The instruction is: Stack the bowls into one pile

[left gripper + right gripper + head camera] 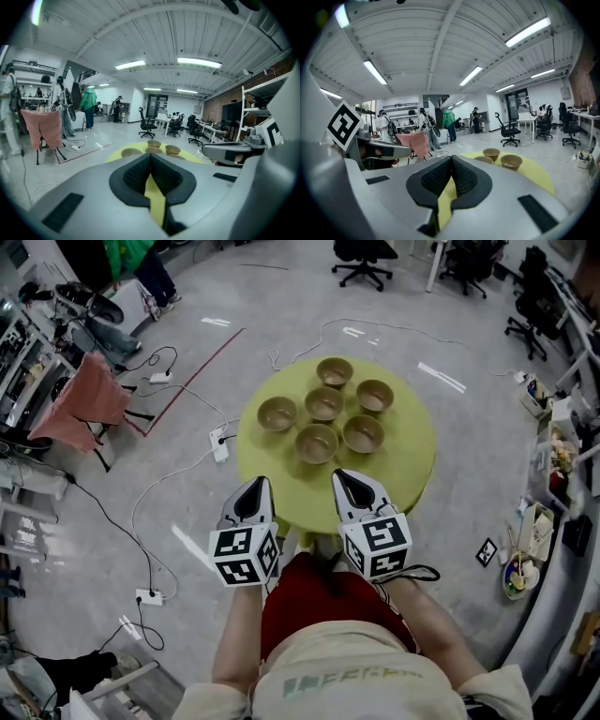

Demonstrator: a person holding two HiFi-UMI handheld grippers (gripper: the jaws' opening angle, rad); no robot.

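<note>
Left gripper (257, 486) and right gripper (343, 476) were held side by side over near edge of counter (412, 465). Jaws of each were pressed together, nothing between. Beyond them, 6 bowls (324, 404) stood upright on round yellow-green counter, close together, none stacked: 2 nearest, 3 in middle row, 1 farthest. Bowls were well apart from both grippers. Farther: cables (141, 512) on grey floor (469, 343), office chairs (364, 259).

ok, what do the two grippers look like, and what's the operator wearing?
Left gripper and right gripper: grey bodies tapering to pointed jaws, with black ribbed pads inside. Each carries a white cube with black square markers. The person wears a beige top with a red garment below it.
</note>
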